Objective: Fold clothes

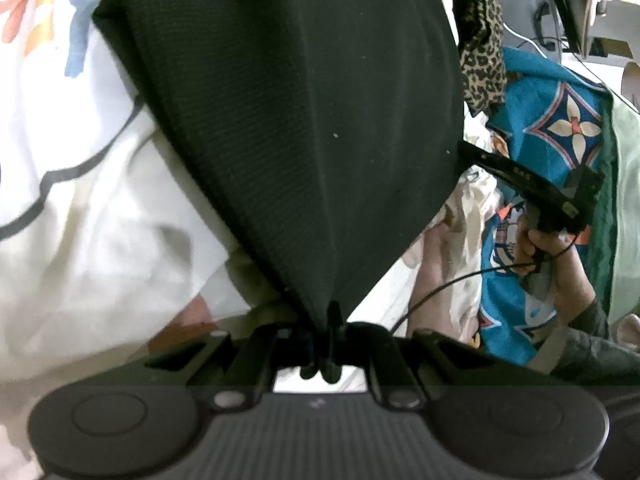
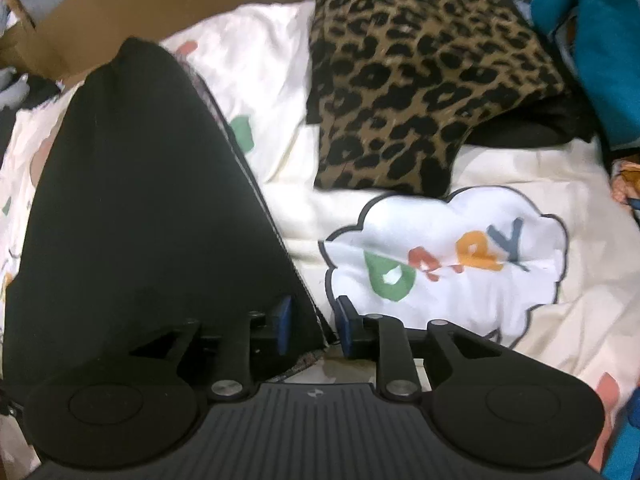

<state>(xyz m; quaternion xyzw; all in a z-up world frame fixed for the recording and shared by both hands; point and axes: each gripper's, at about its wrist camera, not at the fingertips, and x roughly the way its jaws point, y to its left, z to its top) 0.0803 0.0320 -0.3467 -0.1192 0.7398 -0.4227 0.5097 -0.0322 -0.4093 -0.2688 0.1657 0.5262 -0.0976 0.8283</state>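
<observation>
the black garment (image 1: 296,128) runs lengthwise straight ahead of the left tool (image 1: 328,332), which pinches its near corner, while the right tool (image 2: 314,326) stands spread astride its near edge on the bed.

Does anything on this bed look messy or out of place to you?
Nothing is spilled or damaged. The black garment hangs pinched at one corner by the left gripper, so it drapes in a lopsided cone. The leopard-print garment lies rumpled on the printed bedsheet, not yet folded.
</observation>
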